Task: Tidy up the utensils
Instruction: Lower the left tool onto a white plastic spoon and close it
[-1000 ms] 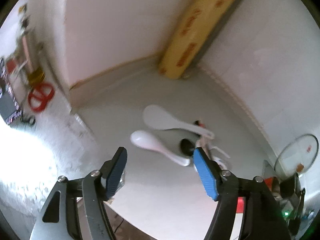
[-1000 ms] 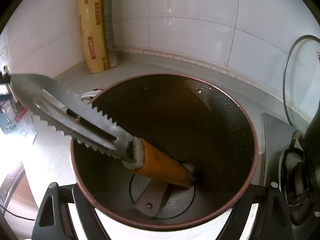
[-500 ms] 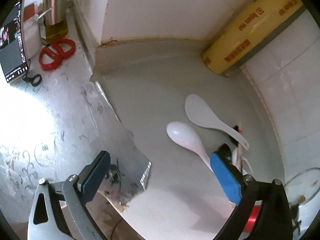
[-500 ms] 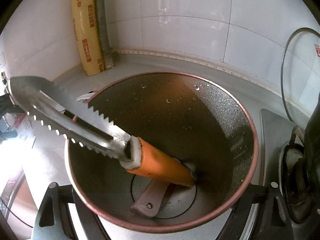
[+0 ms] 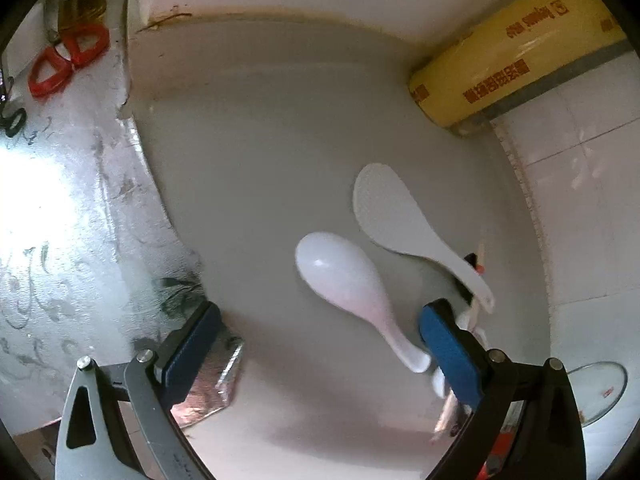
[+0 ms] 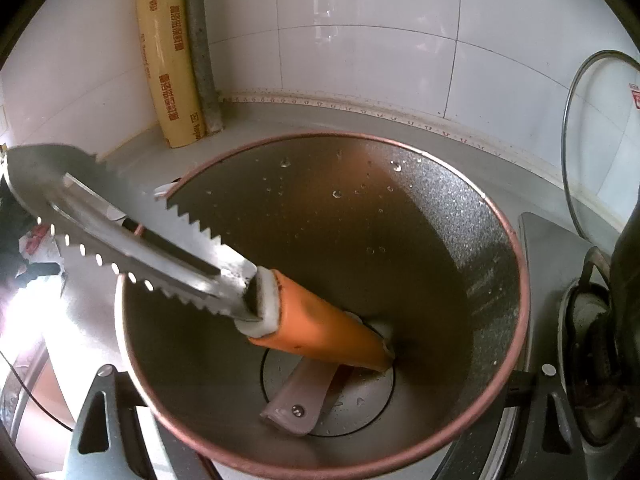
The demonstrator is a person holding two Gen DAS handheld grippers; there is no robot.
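Left gripper [image 5: 316, 344]: hanging over the grey counter [image 5: 260, 168], jaws standing wide apart with nothing pressed between the blue pads [image 5: 448, 354].
White spoon [image 5: 348, 284]: lying flat on the counter, bowl pointing far-left, handle tip running just beside the right pad; whether they are touching is unclear.
Rice paddle [image 5: 400, 220]: lying just right of the spoon, handle resting across a few chopsticks [image 5: 478, 300] partly hidden behind the right finger.
Right gripper [image 6: 316, 432]: fingers sitting on either side of the pot [image 6: 472, 248]; the pads are hidden by its wall, so a clamp is likely but I cannot tell for certain.
Pot contents: a serrated steel tool with an orange handle [image 6: 320, 320] is leaning inside, blade sticking out over the left rim.
Yellow wrap roll [image 6: 168, 60]: standing in the far corner against the tiles.
Red scissors [image 5: 68, 58]: lying far left on the foil.
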